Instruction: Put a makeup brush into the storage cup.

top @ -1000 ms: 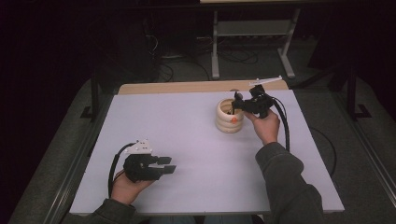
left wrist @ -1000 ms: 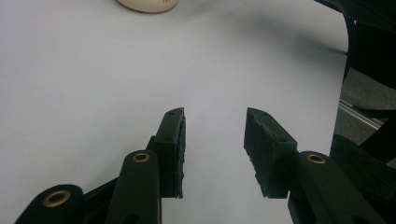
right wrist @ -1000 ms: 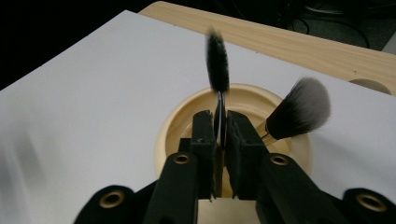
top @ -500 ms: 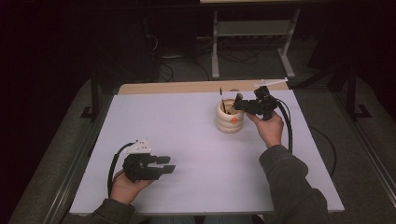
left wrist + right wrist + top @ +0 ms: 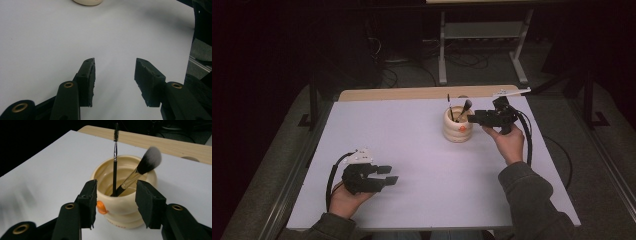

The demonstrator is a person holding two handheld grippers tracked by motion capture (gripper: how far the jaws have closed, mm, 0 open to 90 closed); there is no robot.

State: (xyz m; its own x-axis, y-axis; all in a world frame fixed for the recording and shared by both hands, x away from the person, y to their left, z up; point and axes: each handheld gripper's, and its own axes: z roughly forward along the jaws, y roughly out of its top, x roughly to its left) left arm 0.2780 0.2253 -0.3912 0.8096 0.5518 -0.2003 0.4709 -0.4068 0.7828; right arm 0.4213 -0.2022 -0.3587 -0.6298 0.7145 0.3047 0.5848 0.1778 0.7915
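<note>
Spanning most of the high view, your white table (image 5: 412,150) carries a cream pot (image 5: 457,126) toward its far right; your right gripper (image 5: 476,119) hangs just beside that pot, jaws parted and empty. Inside stand a fluffy makeup brush (image 5: 140,173) and a thin spoolie wand (image 5: 115,157); your left gripper (image 5: 388,175) sits well apart, gaping over bare tabletop.
</note>
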